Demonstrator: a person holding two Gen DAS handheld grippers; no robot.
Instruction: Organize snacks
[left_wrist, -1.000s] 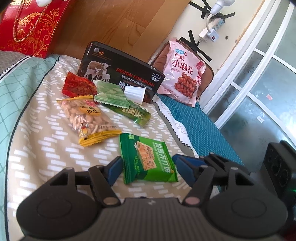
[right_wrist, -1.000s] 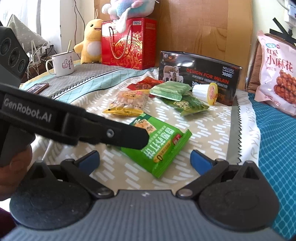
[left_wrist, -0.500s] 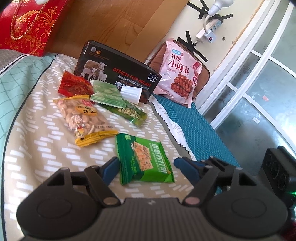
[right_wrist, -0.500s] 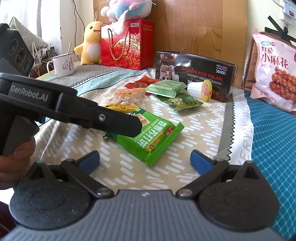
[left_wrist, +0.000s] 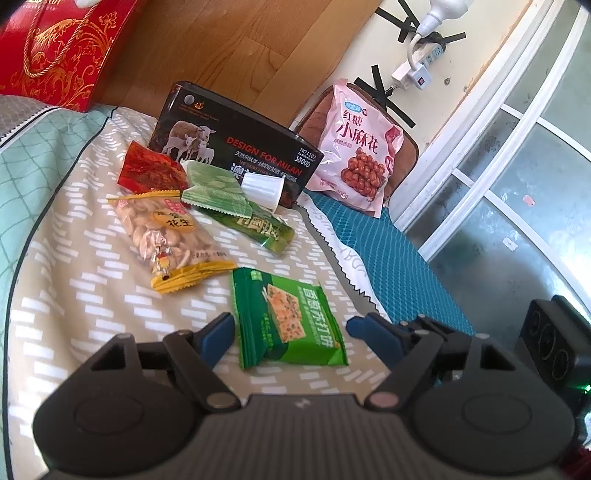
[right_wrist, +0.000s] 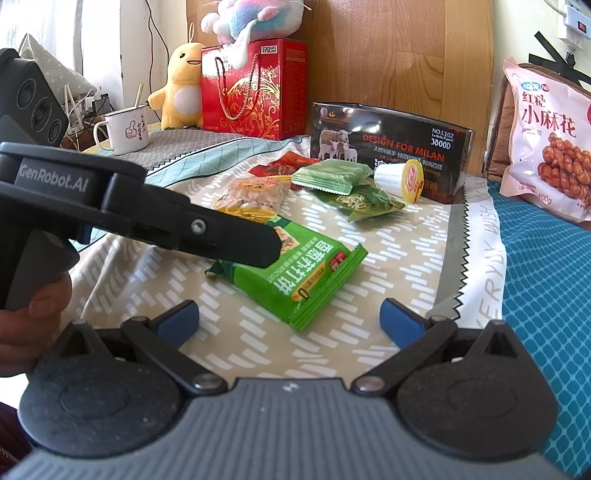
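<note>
Left gripper spread wide, straddling near end of green biscuit pack, flat on patterned cloth; pad contact unclear
Right gripper apart, empty, just short of same pack
Peanut bag, other snacks beyond, near black box

Six snack packets, one jelly cup, one black box.

Home bedroom: patterned bedspread, plush duck, mug, glass door.
</note>
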